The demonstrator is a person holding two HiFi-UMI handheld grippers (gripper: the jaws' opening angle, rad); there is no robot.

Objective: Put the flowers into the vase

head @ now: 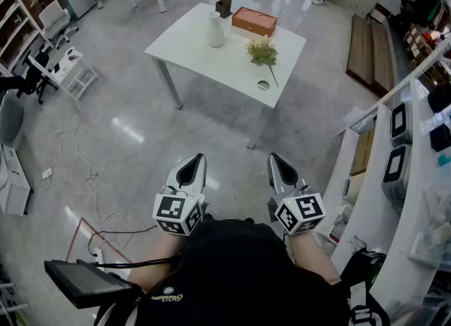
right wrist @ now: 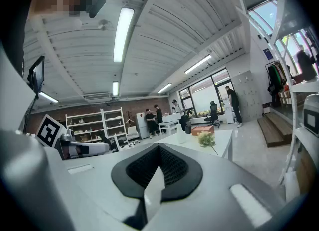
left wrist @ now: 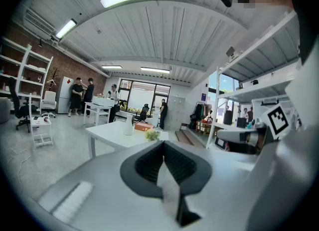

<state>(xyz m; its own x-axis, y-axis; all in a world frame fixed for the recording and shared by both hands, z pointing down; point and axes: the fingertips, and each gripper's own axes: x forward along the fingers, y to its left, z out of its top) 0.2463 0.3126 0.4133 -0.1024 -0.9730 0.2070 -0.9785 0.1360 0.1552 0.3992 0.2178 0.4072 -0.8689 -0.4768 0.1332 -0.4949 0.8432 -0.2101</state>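
A bunch of pale yellow-green flowers (head: 263,53) lies on the white table (head: 190,43) far ahead of me, stem toward the near edge. The white vase (head: 215,29) stands upright to their left. Both grippers are held close to my body, well short of the table. My left gripper (head: 199,157) and right gripper (head: 274,156) point toward it, jaws together and nothing between them. The left gripper view shows its shut tip (left wrist: 163,143) below the distant vase (left wrist: 128,125) and flowers (left wrist: 152,135). The right gripper (right wrist: 159,146) likewise sees the flowers (right wrist: 206,138) and vase (right wrist: 181,134).
An orange box (head: 254,20) and a dark holder (head: 224,5) sit at the table's far side. White shelving (head: 394,177) runs along my right. A small white cart (head: 67,67), cables (head: 74,170) and a tablet (head: 84,282) are at my left. People stand in the background (left wrist: 82,95).
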